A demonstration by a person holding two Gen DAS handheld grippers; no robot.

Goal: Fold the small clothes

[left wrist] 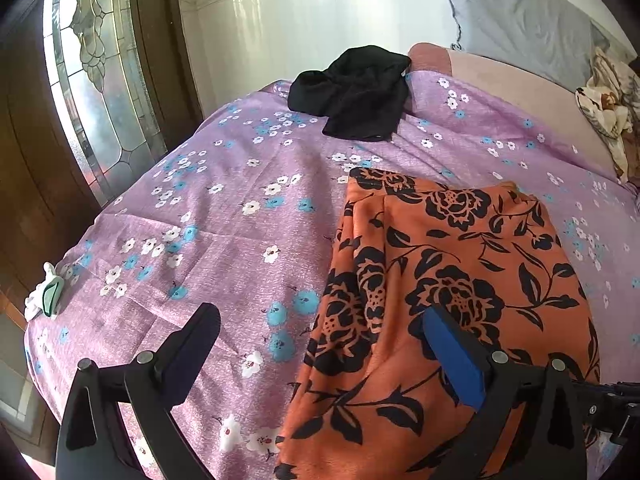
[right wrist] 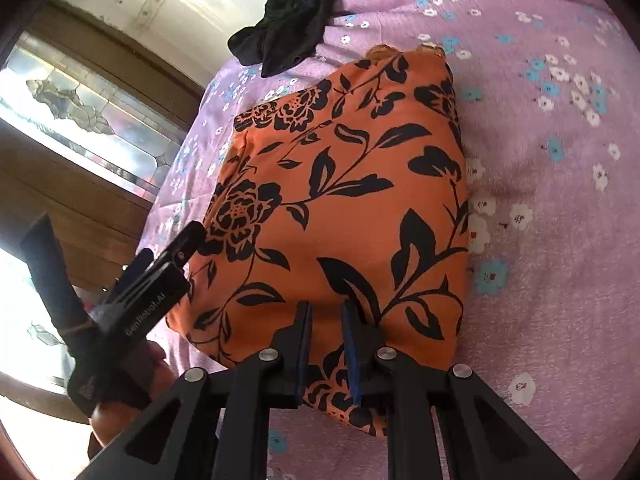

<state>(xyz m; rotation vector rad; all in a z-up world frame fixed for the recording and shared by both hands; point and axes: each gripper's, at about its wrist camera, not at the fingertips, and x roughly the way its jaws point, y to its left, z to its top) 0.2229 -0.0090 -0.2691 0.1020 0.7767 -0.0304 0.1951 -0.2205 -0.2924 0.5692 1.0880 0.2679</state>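
An orange garment with black flowers point(left wrist: 448, 280) lies folded on the purple flowered bedsheet point(left wrist: 224, 216); it also shows in the right wrist view point(right wrist: 340, 200). My left gripper point(left wrist: 320, 320) is open above the garment's left edge, one finger over the sheet, one over the cloth. It also shows from the side in the right wrist view point(right wrist: 168, 264). My right gripper point(right wrist: 326, 320) hovers over the garment's near edge, jaws nearly closed with a narrow gap; I cannot tell whether cloth is pinched.
A black garment point(left wrist: 356, 92) lies crumpled at the far side of the bed, also in the right wrist view point(right wrist: 288, 28). A small white-green item point(left wrist: 46, 292) sits at the bed's left edge. A glass door point(left wrist: 92, 60) stands left; pillows point(left wrist: 612, 112) lie right.
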